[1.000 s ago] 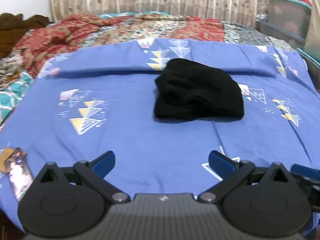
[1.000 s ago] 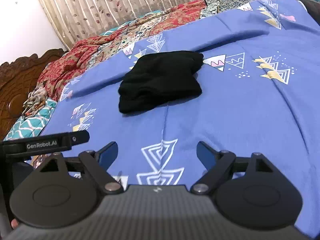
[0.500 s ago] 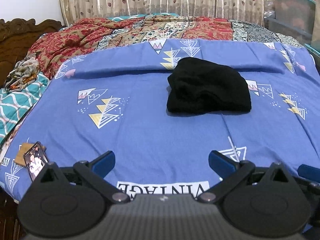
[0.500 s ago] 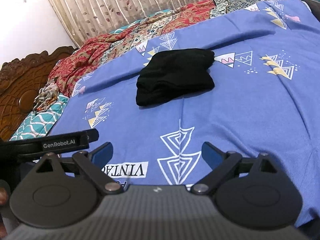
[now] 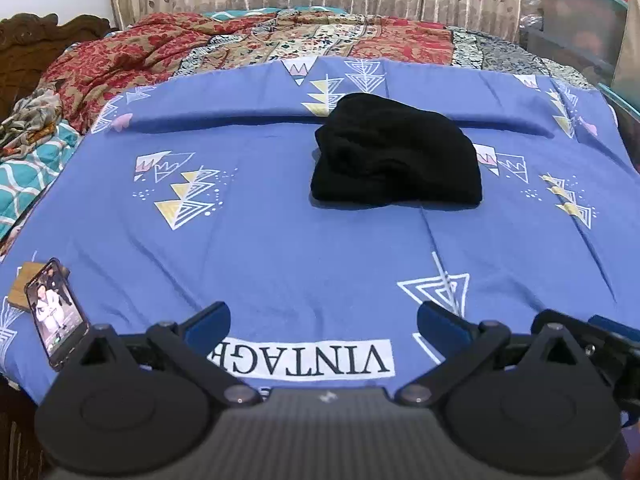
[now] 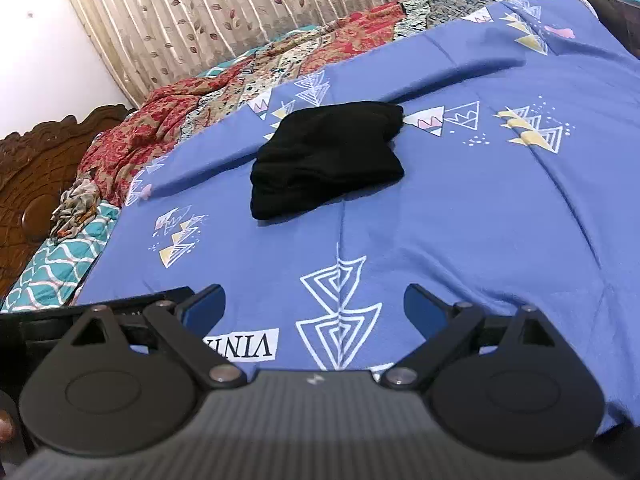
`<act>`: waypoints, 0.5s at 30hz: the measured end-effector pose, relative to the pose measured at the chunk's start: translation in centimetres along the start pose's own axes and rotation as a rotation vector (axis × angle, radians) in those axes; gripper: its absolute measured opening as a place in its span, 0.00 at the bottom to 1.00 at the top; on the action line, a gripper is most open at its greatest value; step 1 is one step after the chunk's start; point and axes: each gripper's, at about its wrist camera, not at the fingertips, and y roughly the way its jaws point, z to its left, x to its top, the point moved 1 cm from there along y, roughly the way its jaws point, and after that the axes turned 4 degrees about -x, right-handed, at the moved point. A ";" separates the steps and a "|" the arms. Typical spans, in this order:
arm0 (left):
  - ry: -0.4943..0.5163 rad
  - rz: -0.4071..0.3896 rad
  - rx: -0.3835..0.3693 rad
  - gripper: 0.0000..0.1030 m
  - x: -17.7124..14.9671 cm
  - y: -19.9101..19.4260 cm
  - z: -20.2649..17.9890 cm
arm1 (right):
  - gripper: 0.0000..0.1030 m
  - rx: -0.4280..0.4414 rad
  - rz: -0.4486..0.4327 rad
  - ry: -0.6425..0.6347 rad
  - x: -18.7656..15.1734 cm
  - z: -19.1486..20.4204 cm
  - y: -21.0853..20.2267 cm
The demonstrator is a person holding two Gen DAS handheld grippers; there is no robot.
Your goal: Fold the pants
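Note:
The black pants (image 5: 396, 156) lie folded in a compact bundle on the blue patterned bedsheet (image 5: 280, 240), toward the far middle of the bed; they also show in the right wrist view (image 6: 326, 156). My left gripper (image 5: 322, 322) is open and empty, hovering over the near edge of the bed, well short of the pants. My right gripper (image 6: 314, 304) is open and empty too, over the near edge, with the pants far ahead and slightly left.
A phone (image 5: 56, 312) leans at the sheet's near left corner. A red patterned quilt (image 5: 240, 44) and a teal blanket (image 5: 24, 176) lie at the back and left. Plastic storage boxes (image 5: 580, 12) stand at the right. A wooden headboard (image 6: 28, 176) is at left.
Both grippers have drawn back from the pants toward the near edge of the bed; the "VINTAGE" label on the sheet has come into view. The pants have not moved.

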 end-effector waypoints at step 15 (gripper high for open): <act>-0.011 -0.002 0.004 1.00 0.3 -0.1 0.8 | 0.95 -0.010 0.025 0.014 -0.2 -0.1 0.2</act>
